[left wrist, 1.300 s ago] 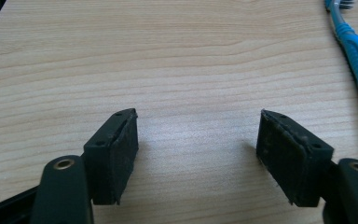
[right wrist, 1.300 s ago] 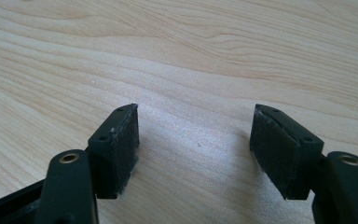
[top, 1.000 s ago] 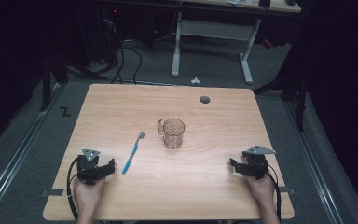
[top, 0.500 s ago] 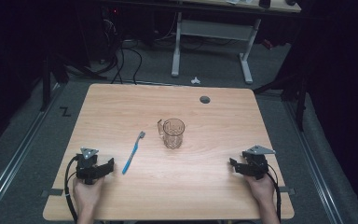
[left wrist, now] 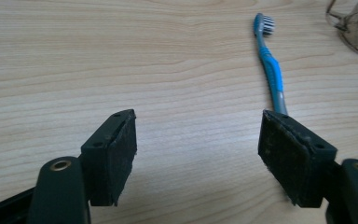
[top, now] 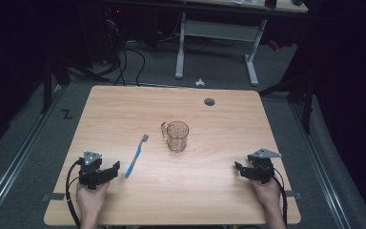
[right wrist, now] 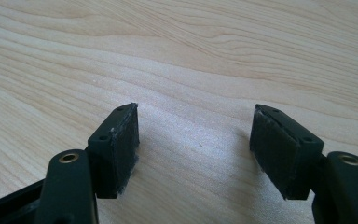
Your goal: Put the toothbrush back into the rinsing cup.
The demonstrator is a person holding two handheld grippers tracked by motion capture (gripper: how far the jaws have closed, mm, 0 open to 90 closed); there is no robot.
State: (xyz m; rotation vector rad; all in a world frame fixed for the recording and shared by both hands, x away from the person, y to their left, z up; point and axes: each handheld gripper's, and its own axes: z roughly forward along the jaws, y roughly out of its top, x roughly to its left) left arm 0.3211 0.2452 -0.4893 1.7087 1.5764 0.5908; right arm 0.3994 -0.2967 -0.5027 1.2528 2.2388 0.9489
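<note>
Released and spread wide, the fingers of my left gripper (top: 108, 171) hover low over the wooden worktop (top: 228, 124) near its front left corner, nothing between them, and my right gripper (top: 246, 170) rests near the front right corner with its fingers equally parted over bare wood. Just beside my left gripper lies a blue toothbrush (top: 136, 156), flat on the worktop, its bristled head pointing away from me; in the left gripper view its handle end runs behind one finger (left wrist: 296, 156). Near the middle a clear glass mug (top: 177, 135) stands upright, close to the toothbrush but apart from it.
</note>
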